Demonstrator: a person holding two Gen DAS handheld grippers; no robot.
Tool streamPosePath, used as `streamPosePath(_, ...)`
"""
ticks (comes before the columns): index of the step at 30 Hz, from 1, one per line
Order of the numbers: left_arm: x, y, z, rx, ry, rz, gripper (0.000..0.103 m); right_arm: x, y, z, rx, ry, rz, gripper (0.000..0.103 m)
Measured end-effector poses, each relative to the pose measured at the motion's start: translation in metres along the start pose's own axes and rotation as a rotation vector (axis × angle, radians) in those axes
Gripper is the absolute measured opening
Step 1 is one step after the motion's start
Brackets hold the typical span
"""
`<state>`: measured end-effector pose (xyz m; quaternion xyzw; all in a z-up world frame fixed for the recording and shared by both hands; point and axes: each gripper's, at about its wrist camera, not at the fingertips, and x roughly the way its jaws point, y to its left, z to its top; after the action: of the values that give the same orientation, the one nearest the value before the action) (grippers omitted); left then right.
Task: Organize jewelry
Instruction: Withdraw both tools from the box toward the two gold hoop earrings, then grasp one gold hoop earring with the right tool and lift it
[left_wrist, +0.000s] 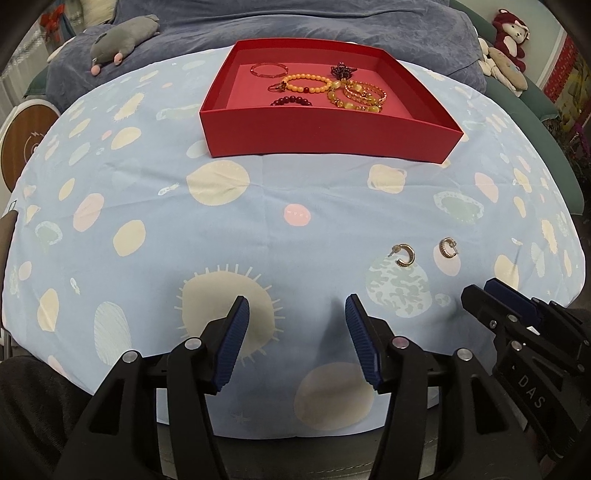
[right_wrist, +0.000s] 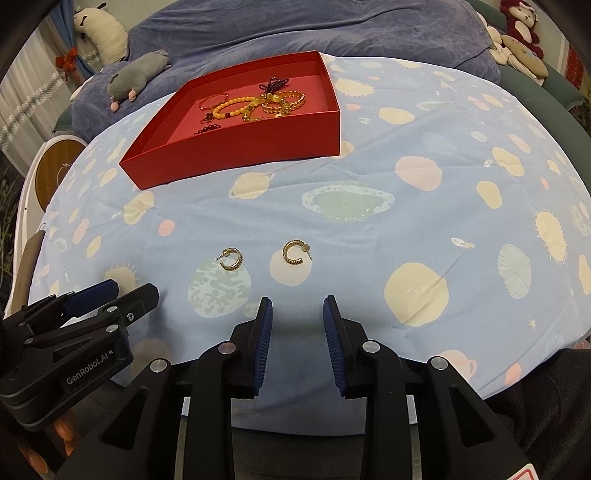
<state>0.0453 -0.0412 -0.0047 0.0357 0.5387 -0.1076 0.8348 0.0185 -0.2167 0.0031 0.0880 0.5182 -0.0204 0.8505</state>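
A red box (left_wrist: 325, 136) (right_wrist: 236, 151) stands at the far side of the blue planet-print cloth and holds several bracelets (left_wrist: 310, 83) (right_wrist: 251, 105). Two gold hoop earrings lie on the cloth near me: one (left_wrist: 405, 254) (right_wrist: 232, 258) and another (left_wrist: 447, 248) (right_wrist: 293, 252). My left gripper (left_wrist: 297, 306) is open and empty, low over the cloth, to the left of the earrings. My right gripper (right_wrist: 297, 306) is open and empty, just in front of the earrings. Each gripper shows in the other's view: the right one (left_wrist: 491, 295), the left one (right_wrist: 129, 291).
A grey plush toy (left_wrist: 122, 40) (right_wrist: 136, 79) lies on the blue blanket (left_wrist: 332, 26) behind the cloth. More plush toys (left_wrist: 511, 33) (right_wrist: 522, 22) sit at the far right. A round wooden disc (left_wrist: 26, 144) (right_wrist: 51, 173) stands off the left edge.
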Motion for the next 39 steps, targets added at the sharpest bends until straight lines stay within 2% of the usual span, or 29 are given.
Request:
streamPosePath(15,0.009,0.004,0.004,-0.009,0.018,-0.008,0.052,0.028,0.003,0.026,-0.026,0.003,-0.014,0.029)
streamPosePath(18,0.009,0.002,0.005,-0.003,0.02,-0.008,0.052,0.03,0.005,0.027,-0.037,0.001,-0.014,0.021)
streamPosePath(19,0.01,0.001,0.006,-0.002,0.02,-0.007,0.052,0.03,0.005,0.028,-0.04,0.001,-0.017,0.018)
streamPosePath(36,0.019,-0.033,0.018,0.056,0.027,-0.046,0.052,0.016,-0.013,0.008,0.036,0.009,0.004,0.017)
streamPosePath(39,0.022,-0.038,0.02,0.063,0.027,-0.044,0.056,0.015,-0.016,0.007,0.046,0.007,0.002,0.017)
